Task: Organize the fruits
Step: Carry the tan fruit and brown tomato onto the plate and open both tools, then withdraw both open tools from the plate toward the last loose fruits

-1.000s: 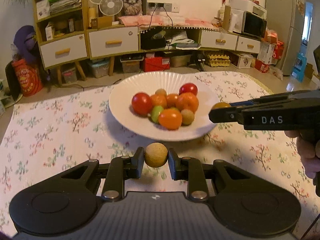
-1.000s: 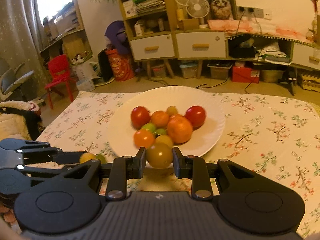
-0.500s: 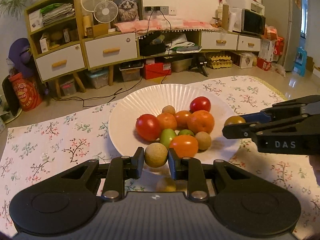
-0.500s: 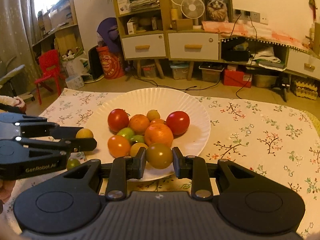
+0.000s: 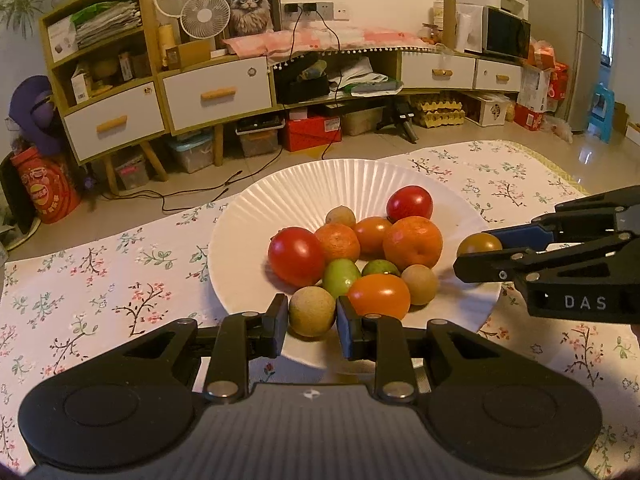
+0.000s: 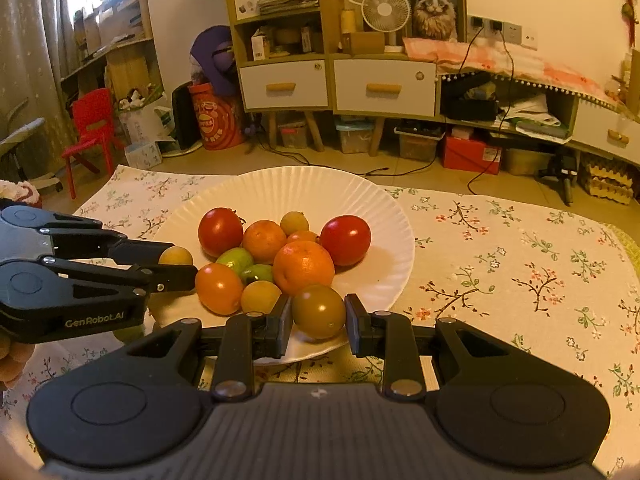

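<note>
Both grippers have carried fruit over the plate (image 5: pixel 472 216): left gripper (image 5: pixel 312 314) clamps a tan longan (image 5: pixel 312 311) at six o'clock, right gripper (image 6: pixel 318 314) pinches an olive tomato (image 6: pixel 319 311); release comes next.

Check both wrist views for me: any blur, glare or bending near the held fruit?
Left wrist view: sharp, warm cast; tan fruit in the left tongs is crisp, fisheye curves the cabinets. Right wrist view: sharp too; small glints on the olive tomato in the right tongs, window blown out upper left.

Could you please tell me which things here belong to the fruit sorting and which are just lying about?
Job: plate, fruit pile, tan fruit in left claw, olive tomato in right claw.
Lying about: fans, cat picture, red chair.
</note>
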The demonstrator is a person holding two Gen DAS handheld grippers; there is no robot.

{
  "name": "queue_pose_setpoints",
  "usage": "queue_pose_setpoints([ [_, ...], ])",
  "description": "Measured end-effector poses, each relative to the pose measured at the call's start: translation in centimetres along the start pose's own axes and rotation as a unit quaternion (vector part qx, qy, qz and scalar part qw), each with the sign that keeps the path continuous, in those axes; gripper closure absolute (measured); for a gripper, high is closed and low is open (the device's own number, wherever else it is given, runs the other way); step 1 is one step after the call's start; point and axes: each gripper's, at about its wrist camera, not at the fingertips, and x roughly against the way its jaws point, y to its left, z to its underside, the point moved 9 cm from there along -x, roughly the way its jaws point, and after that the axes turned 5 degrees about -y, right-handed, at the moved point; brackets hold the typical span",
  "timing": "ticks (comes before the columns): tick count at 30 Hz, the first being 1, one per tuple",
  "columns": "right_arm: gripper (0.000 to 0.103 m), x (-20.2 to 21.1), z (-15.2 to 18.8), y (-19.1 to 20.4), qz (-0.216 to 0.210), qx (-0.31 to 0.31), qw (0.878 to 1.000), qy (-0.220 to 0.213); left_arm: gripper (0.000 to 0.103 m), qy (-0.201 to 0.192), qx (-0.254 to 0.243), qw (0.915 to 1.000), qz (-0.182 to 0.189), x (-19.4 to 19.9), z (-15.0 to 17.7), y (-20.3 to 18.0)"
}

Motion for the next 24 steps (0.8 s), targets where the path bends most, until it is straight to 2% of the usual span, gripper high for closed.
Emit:
queue_pose_setpoints([
  [5,0.076,0.1,-0.2,0.0,-0.001,-0.002,1.000,-0.001,0.082,-0.005,0.001,1.0000,-0.004,0.3,-0.1,0.0],
  [9,0.066,0.2,-0.3,0.0,-0.002,-0.006,1.000,-0.003,0.072,-0.010,0.002,0.9999,-0.008,0.6,-0.3,0.4],
  [17,0.047,1.2,-0.4,0.6,-0.006,-0.009,1.000,-0.011,0.044,-0.022,0.002,0.9997,-0.011,2.0,-0.3,1.1],
  [19,0.037,1.5,-0.3,1.0,-0.009,-0.010,1.000,-0.013,0.039,-0.023,-0.002,0.9997,-0.011,2.4,-0.1,1.4],
  [24,0.030,2.0,0.1,2.2,-0.018,-0.003,1.000,-0.013,0.025,-0.024,-0.013,0.9995,-0.016,3.2,0.9,2.4],
])
